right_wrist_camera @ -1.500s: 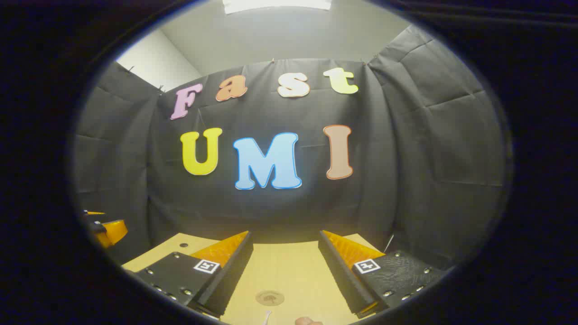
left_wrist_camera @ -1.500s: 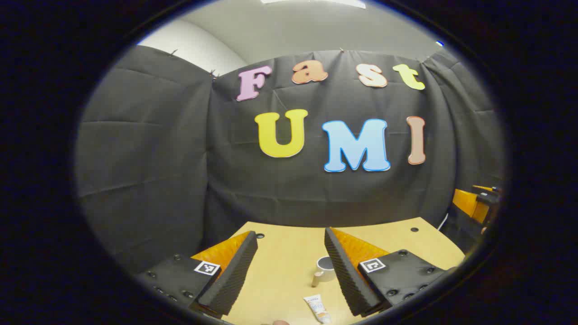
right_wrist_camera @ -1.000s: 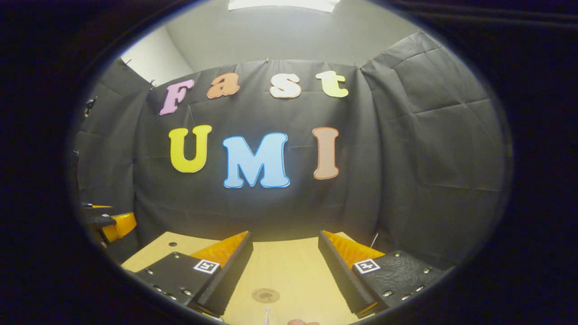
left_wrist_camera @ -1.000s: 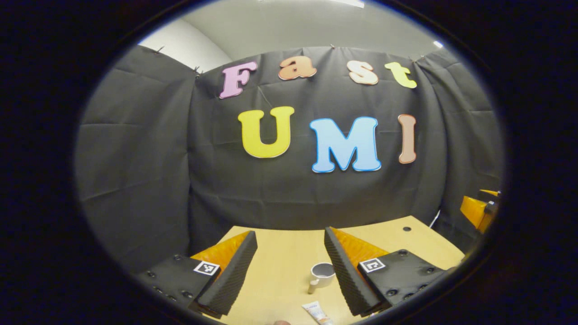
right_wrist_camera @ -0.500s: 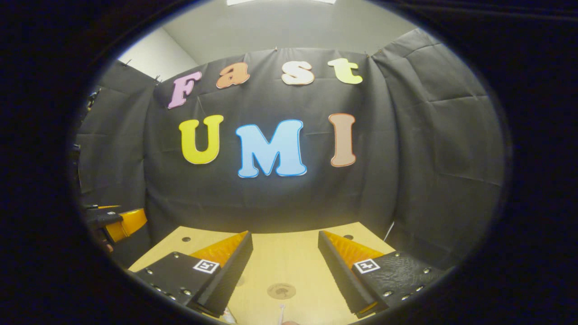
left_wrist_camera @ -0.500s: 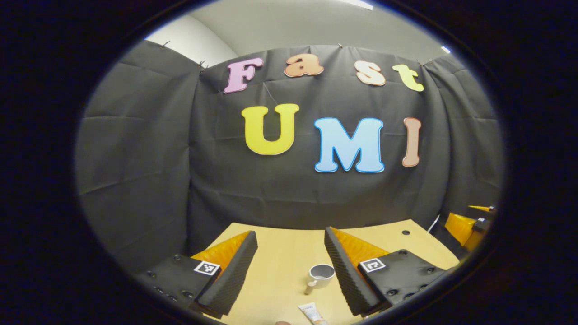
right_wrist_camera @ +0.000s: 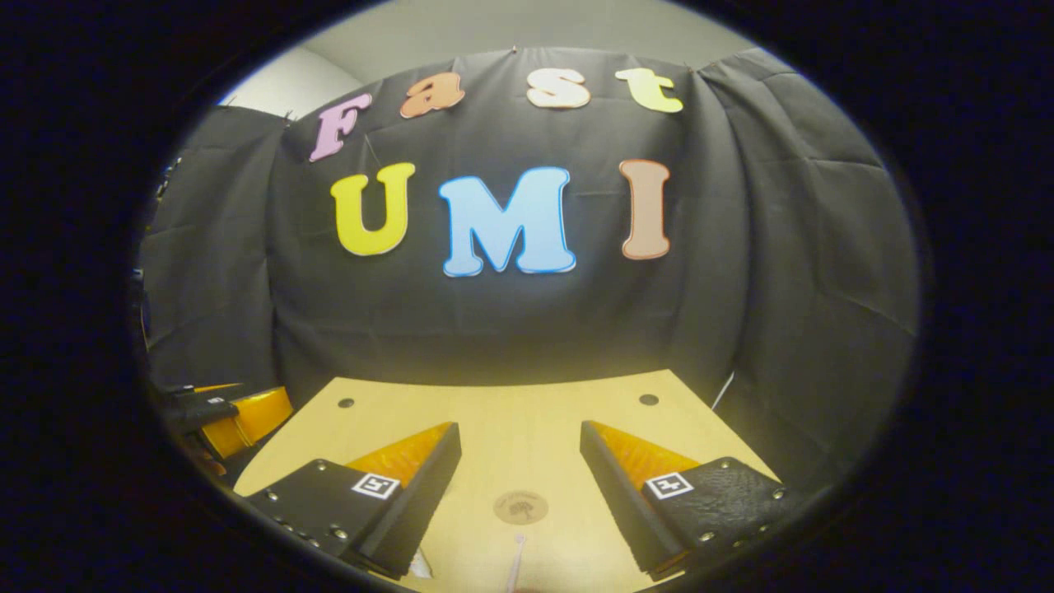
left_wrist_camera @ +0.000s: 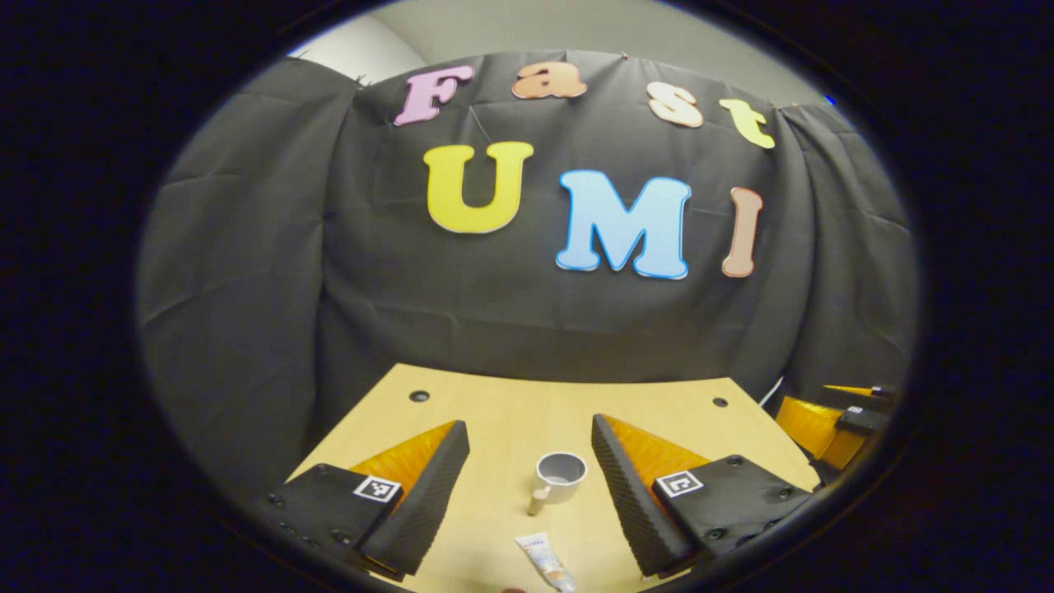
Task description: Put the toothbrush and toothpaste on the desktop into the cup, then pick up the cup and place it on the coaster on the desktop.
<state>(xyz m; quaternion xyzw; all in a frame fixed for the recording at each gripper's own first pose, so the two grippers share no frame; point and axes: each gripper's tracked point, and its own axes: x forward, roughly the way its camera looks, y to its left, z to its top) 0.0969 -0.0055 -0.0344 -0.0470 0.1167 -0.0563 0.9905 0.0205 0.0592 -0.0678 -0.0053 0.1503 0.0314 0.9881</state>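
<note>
Cup [left_wrist_camera: 561,475] upright on desktop [left_wrist_camera: 502,412], toothpaste [left_wrist_camera: 544,561] near, both tongs agape

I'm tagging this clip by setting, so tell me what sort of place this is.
Likely a staged recording booth, not a real bathroom: black cloth wall encloses a bare wooden desk, where a cup, toothpaste tube and coaster are laid out.

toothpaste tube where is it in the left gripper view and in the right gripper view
Left gripper view: the toothpaste tube lies on the desk at the bottom centre, between the left gripper fingers, nearer than the cup.
Right gripper view: a pale end at the bottom, left of centre, may be it; I cannot tell.
Shared landmark: the wooden desk.
</note>
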